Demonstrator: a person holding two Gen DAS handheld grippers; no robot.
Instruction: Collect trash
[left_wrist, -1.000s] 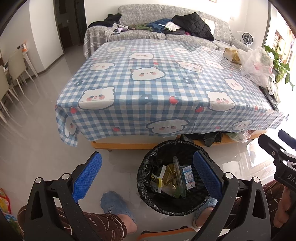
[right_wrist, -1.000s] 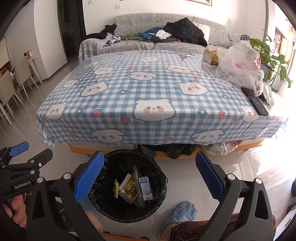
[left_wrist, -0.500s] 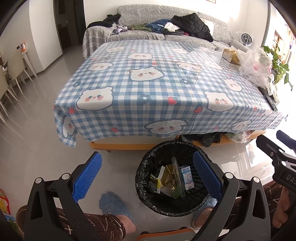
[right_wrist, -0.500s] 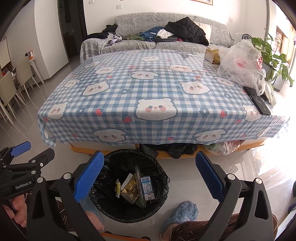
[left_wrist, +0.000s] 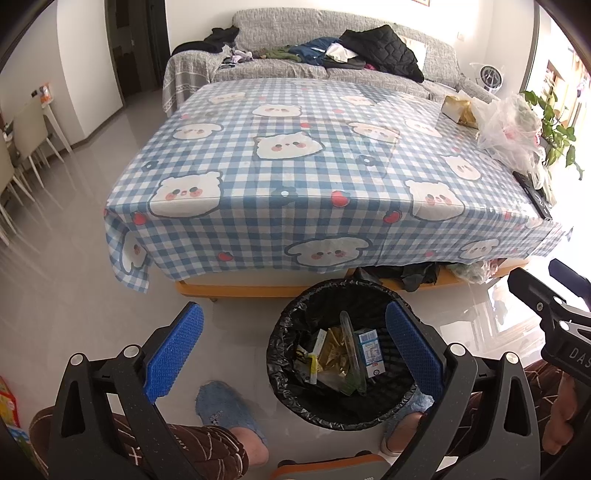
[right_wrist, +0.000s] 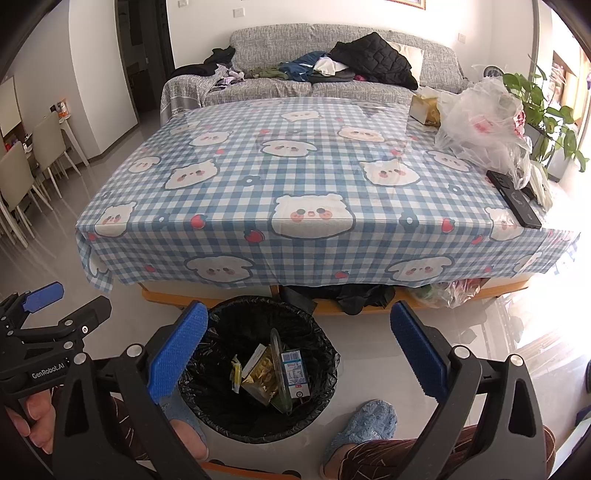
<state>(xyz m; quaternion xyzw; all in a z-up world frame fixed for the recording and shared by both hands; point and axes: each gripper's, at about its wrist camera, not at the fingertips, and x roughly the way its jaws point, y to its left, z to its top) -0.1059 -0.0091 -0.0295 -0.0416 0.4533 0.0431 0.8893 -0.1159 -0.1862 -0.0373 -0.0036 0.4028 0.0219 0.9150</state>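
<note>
Both the left tool (left_wrist: 293, 349) and right tool (right_wrist: 299, 341) hung released and empty above the lined bin (right_wrist: 229, 321), where wrappers and a carton (right_wrist: 294, 373) lay, seemingly finished dropping trash

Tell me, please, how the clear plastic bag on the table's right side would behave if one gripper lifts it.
The plastic bag looks thin and crumpled, so it would probably flop and sag. Its glossy film may slip between the pads. Red-and-white contents show faintly inside, so they could shift.
</note>
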